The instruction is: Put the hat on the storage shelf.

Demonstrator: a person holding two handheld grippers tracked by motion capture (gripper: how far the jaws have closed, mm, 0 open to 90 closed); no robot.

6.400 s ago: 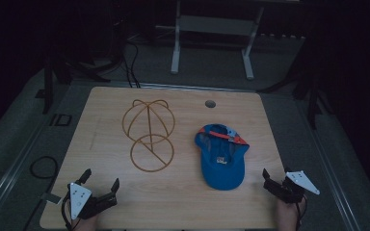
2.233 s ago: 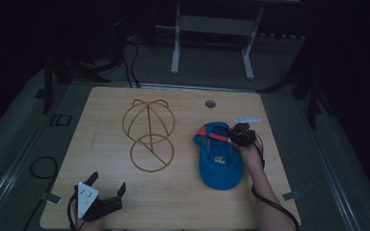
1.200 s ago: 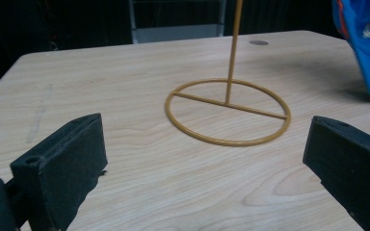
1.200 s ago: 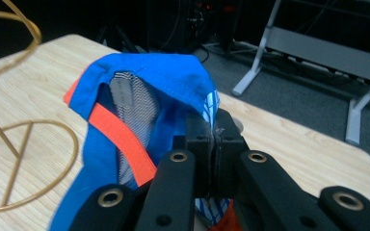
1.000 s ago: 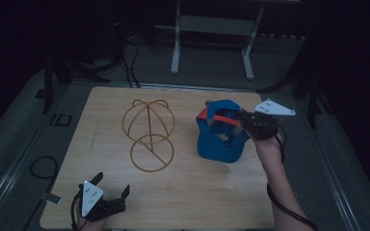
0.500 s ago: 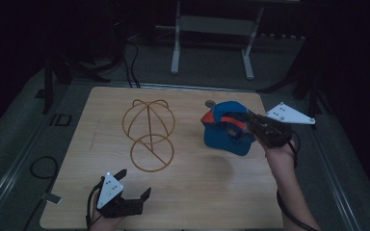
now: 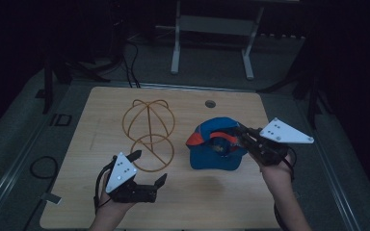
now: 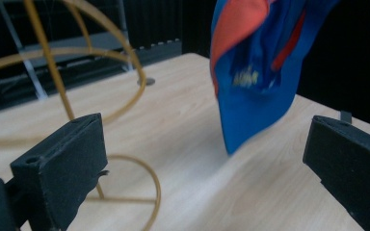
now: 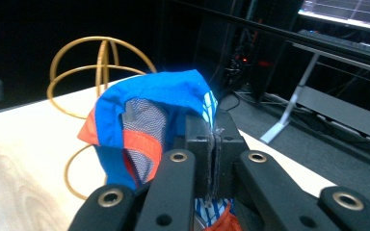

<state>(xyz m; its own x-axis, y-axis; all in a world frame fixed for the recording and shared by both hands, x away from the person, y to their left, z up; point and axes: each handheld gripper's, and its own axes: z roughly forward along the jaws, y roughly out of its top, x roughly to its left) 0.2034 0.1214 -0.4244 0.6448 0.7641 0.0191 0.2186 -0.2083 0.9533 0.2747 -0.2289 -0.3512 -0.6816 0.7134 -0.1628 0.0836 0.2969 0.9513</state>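
- High view: one cap (image 7: 215,150), blue with orange trim, hangs off the right gripper (image 7: 243,138) over the right half of the table (image 7: 183,211). It's clear of the wood apart from maybe the lower edge; can't tell if that touches.
- Right gripper's jaws are pressed together on the cap's rim, pinching the fabric.
- One gold wire stand (image 7: 148,134) sits left of centre: a dome of hoops over a ring base. It's just beside the cap, not touching it.
- Left gripper (image 7: 145,178) hovers near the front edge, jaws spread, nothing between them. The stand's ring base is just beyond its tips.
- One small round hole (image 7: 210,103) in the tabletop near the far edge, behind the cap.
- One metal frame with two legs (image 7: 212,36) stands on the floor behind the table. Cables lie on the floor at far left.
- Left gripper view: two black jaws wide apart, bare tabletop (image 8: 250,192) in the gap. The cap (image 8: 257,72) hangs ahead at upper right, blurred. Stand hoops (image 8: 67,86) fill the left side, close behind the left jaw.
- Right gripper view: jaws closed tight, a thin edge of the cap (image 9: 149,120) clamped between the pads. Mesh lining and an orange band show inside the cap. The stand (image 9: 94,77) is behind it, partly covered by the cap.
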